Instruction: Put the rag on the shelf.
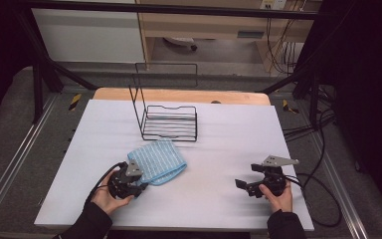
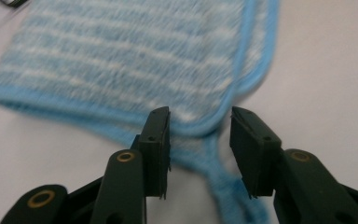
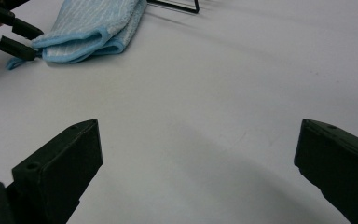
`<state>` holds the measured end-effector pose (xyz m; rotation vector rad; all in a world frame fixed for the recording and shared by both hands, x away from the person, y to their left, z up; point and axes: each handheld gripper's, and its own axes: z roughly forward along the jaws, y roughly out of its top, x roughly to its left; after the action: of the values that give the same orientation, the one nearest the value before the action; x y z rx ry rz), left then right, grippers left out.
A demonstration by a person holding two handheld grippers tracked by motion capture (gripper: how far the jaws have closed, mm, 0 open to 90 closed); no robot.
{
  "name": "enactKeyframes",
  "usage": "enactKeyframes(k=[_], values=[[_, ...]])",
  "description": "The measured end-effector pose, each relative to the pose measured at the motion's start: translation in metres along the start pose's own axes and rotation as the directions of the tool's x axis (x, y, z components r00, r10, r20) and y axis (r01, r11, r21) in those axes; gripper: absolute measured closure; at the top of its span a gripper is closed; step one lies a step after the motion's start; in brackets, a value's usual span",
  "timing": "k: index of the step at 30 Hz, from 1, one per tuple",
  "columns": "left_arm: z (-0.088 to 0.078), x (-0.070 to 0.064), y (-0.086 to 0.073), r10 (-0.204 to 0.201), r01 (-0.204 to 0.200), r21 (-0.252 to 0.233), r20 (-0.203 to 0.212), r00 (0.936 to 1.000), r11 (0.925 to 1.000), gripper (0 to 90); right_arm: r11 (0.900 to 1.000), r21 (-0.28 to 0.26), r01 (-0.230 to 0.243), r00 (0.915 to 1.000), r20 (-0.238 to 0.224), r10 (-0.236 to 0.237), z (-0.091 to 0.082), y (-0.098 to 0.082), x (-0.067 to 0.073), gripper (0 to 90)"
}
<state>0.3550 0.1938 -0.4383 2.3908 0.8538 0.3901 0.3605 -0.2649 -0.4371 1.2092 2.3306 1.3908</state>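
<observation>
Two jaws of the left gripper (image 2: 200, 140) stand spread around the near corner of the folded towel (image 1: 156, 162), not yet pinching it. Closing well probably means catching both layers and the trim, not just the loose loop. Pale blue, white-striped and blue-edged, the towel lies on the white table (image 1: 229, 144) just before the wire rack (image 1: 170, 123). Well apart, the right gripper (image 3: 198, 168) gapes wide, empty.

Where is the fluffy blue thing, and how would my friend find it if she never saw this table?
Start at the big white table and find the black wire rack standing near the back. Just in front of it, toward the left gripper, lies a folded cloth. It is the only soft thing there: light blue with pale stripes and a blue edge.
</observation>
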Motion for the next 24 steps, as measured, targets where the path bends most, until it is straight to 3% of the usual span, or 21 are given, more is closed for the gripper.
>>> enactKeyframes(k=[4,5,9,18,24], values=[[0.001,0.004,0.0,-0.021,0.022,-0.011,0.017,0.9996,0.9997,66.2,1.0,0.0,0.007,1.0,-0.001,-0.007,0.001,0.0,-0.001,1.3],[0.002,0.004,0.0,-0.02,0.021,-0.01,0.018,0.9996,0.9997,66.2,1.0,0.0,0.007,1.0,-0.001,-0.007,0.001,0.0,-0.001,1.3],[0.003,0.002,0.003,-0.005,0.005,-0.011,0.013,0.9999,0.9999,80.1,1.0,0.0,0.007,1.0,0.0,-0.007,0.001,0.0,-0.001,1.4],[0.002,0.009,0.006,-0.03,0.03,0.002,0.061,0.9977,0.9996,87.2,1.0,0.001,0.008,1.0,-0.001,-0.008,0.001,0.0,-0.001,1.4],[-0.002,0.014,0.006,-0.074,0.074,0.003,0.116,0.9906,0.9973,87.9,1.0,0.003,0.007,1.0,-0.004,-0.007,0.001,0.0,-0.001,1.4]])
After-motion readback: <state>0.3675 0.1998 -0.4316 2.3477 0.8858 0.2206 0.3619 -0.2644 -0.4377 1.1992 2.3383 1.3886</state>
